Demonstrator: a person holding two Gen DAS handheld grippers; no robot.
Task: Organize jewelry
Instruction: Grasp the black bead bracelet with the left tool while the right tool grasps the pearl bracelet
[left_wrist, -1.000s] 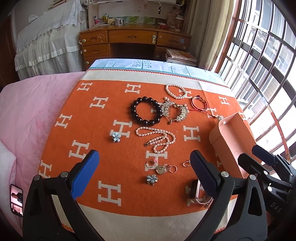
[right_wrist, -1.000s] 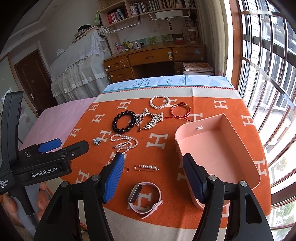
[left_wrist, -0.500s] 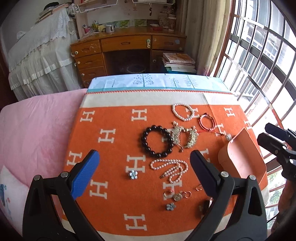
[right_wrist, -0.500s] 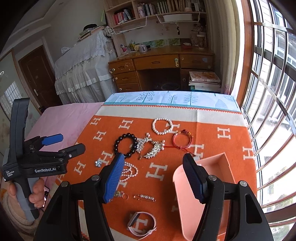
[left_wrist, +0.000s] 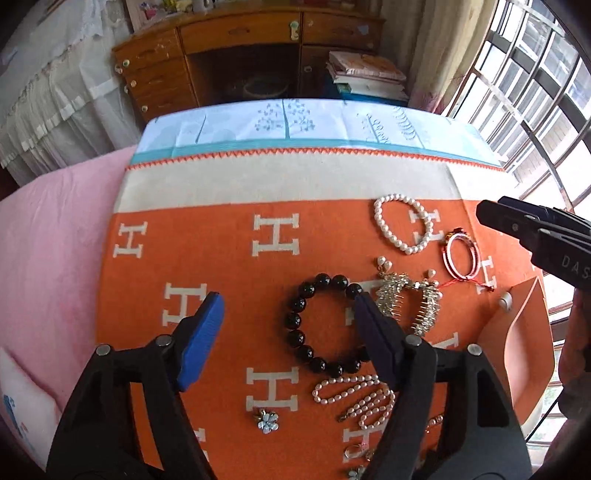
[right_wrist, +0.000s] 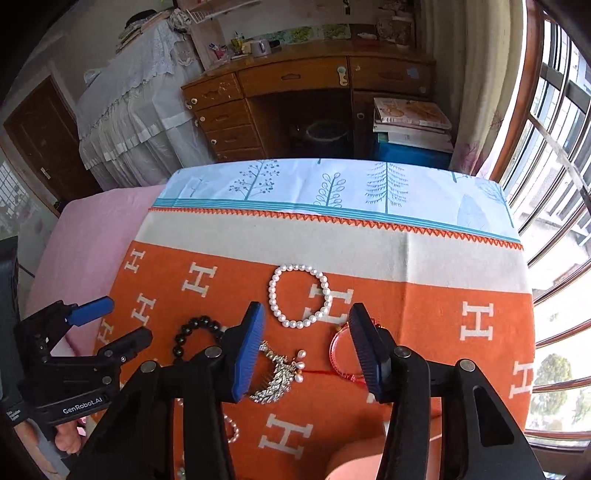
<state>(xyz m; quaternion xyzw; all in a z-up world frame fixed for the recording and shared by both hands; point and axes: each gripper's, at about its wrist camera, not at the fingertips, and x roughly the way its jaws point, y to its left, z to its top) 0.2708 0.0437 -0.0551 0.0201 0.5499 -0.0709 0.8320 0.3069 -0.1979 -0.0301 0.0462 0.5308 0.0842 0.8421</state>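
Note:
Jewelry lies spread on an orange blanket. A white pearl bracelet lies farthest. A red bangle, a silver hair comb, a black bead bracelet, a pearl necklace and a blue flower piece lie nearer. A pink box stands at the right. My left gripper is open above the black bracelet. My right gripper is open above the comb and bangle, just short of the pearl bracelet.
The blanket covers a bed with a pink sheet on the left and a tree-print sheet at the far edge. A wooden desk, stacked books and a barred window stand beyond.
Both grippers have moved forward over the blanket toward the far jewelry. Both stay open and empty. The near items, watch and small rings, have slid out of view below.

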